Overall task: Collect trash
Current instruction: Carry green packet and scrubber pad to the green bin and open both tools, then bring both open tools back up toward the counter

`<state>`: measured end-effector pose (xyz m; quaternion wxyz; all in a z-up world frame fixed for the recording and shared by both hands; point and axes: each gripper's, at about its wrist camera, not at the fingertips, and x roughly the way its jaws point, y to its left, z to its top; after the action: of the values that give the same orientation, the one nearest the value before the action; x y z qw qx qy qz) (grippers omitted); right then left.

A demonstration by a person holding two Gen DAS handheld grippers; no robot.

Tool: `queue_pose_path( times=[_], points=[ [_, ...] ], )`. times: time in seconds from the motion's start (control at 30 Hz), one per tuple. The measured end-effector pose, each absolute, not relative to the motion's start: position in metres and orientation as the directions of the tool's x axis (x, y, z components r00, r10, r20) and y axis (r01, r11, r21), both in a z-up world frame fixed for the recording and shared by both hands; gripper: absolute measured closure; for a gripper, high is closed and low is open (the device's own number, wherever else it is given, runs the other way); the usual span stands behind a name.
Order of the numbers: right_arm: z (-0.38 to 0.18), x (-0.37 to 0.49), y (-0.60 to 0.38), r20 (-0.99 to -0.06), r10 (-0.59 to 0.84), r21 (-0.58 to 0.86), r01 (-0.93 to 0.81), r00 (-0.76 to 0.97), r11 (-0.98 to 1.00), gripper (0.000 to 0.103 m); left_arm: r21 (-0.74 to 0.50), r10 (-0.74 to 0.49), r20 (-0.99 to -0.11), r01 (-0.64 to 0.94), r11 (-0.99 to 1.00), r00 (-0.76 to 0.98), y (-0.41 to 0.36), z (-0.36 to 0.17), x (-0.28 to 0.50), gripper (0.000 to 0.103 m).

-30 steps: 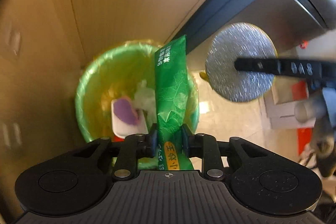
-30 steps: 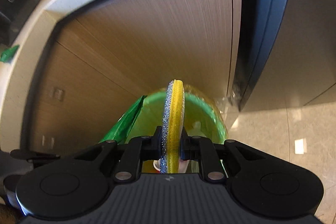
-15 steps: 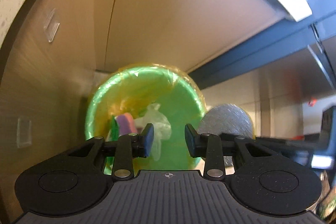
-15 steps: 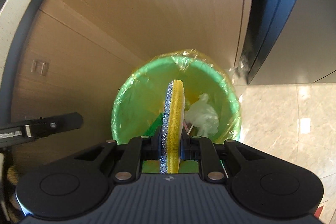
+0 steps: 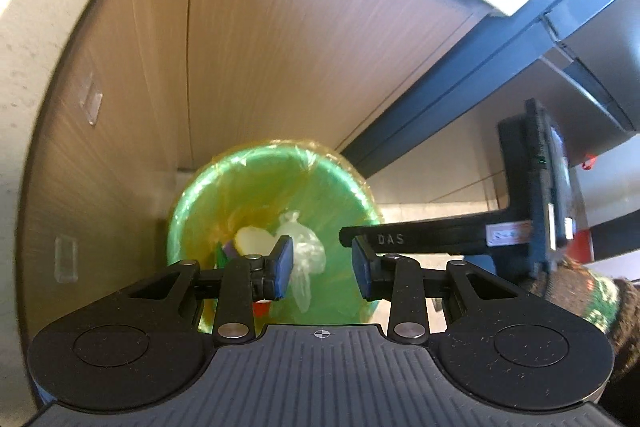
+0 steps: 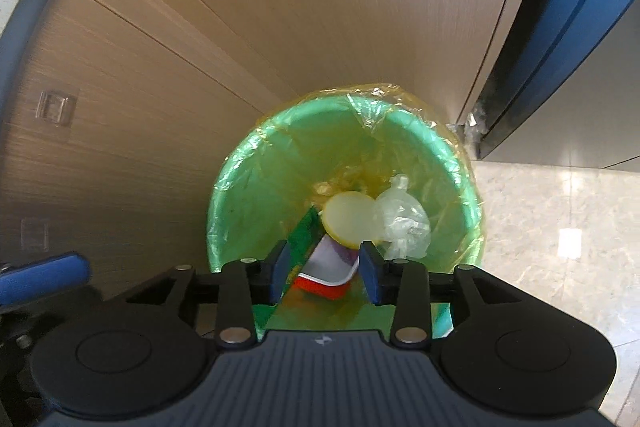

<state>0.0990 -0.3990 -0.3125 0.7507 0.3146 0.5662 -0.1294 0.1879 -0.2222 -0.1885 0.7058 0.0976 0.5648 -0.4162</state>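
The deposit step is judged to be just finished. Taken from the left, the left gripper [image 5: 322,263] is held with its jaws wide apart and nothing between them, above the round green plastic bin lined with a yellowish translucent bag [image 6: 460,163], which stands on the floor against the brown wood-grain cabinet front [image 5: 280,59]. The right gripper [image 6: 323,265] is likewise spread wide and empty, directly over the bin's mouth.

Inside the bin, from left to right, are seen the green printed snack wrapper [image 6: 302,239], the red-and-white plastic tray with a purple patch [image 6: 326,273], the round yellow sponge pad [image 6: 348,223] lying flat on top, and a crumpled clear plastic bag [image 6: 404,223] touching the pad's right edge. All the trash in view thus lies within the bin.

Next, a withdrawal of both grippers away from the bin is judged to be called for, and a search for any remaining litter; whether more remains cannot be told from these views.

Compared with half a second ago, the sponge pad, then clamped edge-on in the right gripper, has been released and now rests in the bin. A second ago the green wrapper was gripped by the left gripper; it too is now in the bin, beside the tray.
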Motion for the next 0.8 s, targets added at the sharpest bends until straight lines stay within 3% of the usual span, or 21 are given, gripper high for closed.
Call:
queue_pose_path(
  times=[0.13,0.27,0.43,0.6,0.8],
  points=[
    [-0.289,0.104,-0.399,-0.926,0.119,0.31,0.543,0.359,0.78,0.065,-0.381,-0.549,-0.835,0.689,0.617,0.03,-0.208,-0.163,0.189,0.067],
    [-0.238,0.115,-0.39,-0.882,0.059,0.305,0.471,0.468,0.828,0.057,-0.414,-0.643,-0.762,0.704,0.578,0.08,-0.191,-0.123,0.191,0.067],
    [-0.158,0.145,-0.366,-0.742,-0.006,0.29,0.33,0.671,0.898,0.051,-0.367,-0.675,-0.675,0.658,0.658,0.298,-0.146,-0.078,0.204,0.067],
    [-0.092,0.179,-0.322,-0.612,0.049,0.233,0.121,0.789,0.965,0.038,-0.248,-0.497,-0.605,0.445,0.86,0.622,-0.08,-0.046,0.232,0.067],
    [-0.07,0.216,-0.261,-0.586,0.145,0.138,-0.078,0.797,0.987,0.038,-0.073,-0.214,-0.548,0.208,0.975,0.809,-0.017,-0.011,0.271,0.067]
  ],
)
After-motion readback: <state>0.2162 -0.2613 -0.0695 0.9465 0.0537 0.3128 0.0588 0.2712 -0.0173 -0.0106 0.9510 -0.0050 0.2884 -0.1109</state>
